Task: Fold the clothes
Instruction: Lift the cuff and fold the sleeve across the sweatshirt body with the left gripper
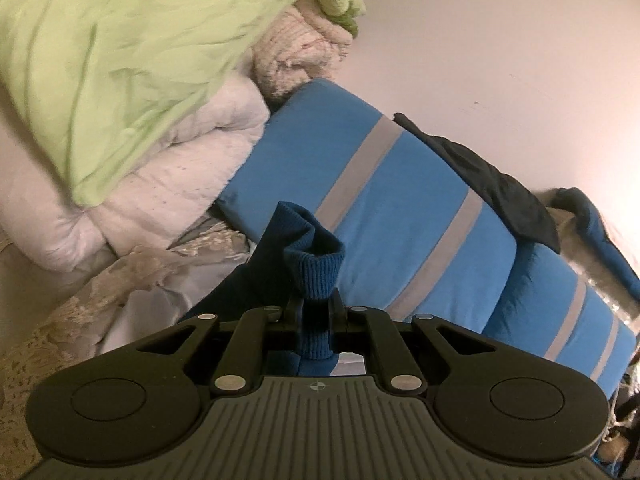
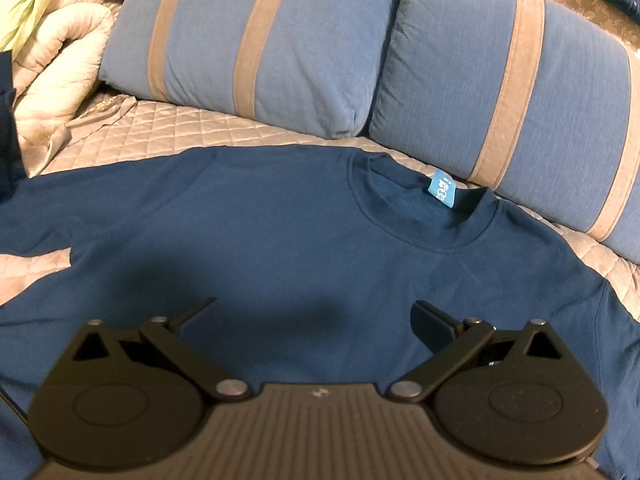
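Quilted bed point(image 2: 160, 128), striped pillows point(image 2: 280, 40) at the back, blue sweatshirt point(image 2: 280, 240) flat under the wide-open right tool point(image 2: 314, 314), left tool point(image 1: 314, 308) clamped on its ribbed cuff point(image 1: 316, 268), raised.

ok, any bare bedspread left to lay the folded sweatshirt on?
Free: the quilted strip between sweatshirt and striped pillows, plus a patch under its sleeve at left. Crowded: the bedding pile at far left.
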A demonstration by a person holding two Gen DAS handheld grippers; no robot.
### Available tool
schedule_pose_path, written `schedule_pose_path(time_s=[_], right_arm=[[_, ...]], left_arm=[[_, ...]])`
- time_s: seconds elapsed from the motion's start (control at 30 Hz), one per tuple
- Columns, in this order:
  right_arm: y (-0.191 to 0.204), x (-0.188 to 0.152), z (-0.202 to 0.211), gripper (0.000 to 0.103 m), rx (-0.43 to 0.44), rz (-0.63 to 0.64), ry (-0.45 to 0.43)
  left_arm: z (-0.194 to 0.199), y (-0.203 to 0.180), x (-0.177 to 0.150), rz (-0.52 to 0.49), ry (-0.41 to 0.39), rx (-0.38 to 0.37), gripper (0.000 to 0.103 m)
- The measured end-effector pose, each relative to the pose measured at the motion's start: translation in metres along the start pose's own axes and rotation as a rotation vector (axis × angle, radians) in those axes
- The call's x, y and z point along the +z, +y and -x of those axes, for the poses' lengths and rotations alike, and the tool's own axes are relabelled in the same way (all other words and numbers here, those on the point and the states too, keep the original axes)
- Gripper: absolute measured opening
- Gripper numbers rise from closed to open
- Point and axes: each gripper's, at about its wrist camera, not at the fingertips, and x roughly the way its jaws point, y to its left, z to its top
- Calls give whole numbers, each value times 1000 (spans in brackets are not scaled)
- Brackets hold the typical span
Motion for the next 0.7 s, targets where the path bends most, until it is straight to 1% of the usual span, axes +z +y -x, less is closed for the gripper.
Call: schedule_pose_path(time_s=[0.27, 0.53, 0.7], right_arm=[[-1, 1, 0, 103, 2, -9, -8], [-5, 4, 0, 103, 14, -27, -8], [-4, 4, 0, 103, 13, -28, -8]], left_arm=[[-7, -35, 2, -68, 18, -23, 10], [-15, -76, -6, -194, 27, -57, 10], [-21, -99, -12, -241, 39, -90, 10]])
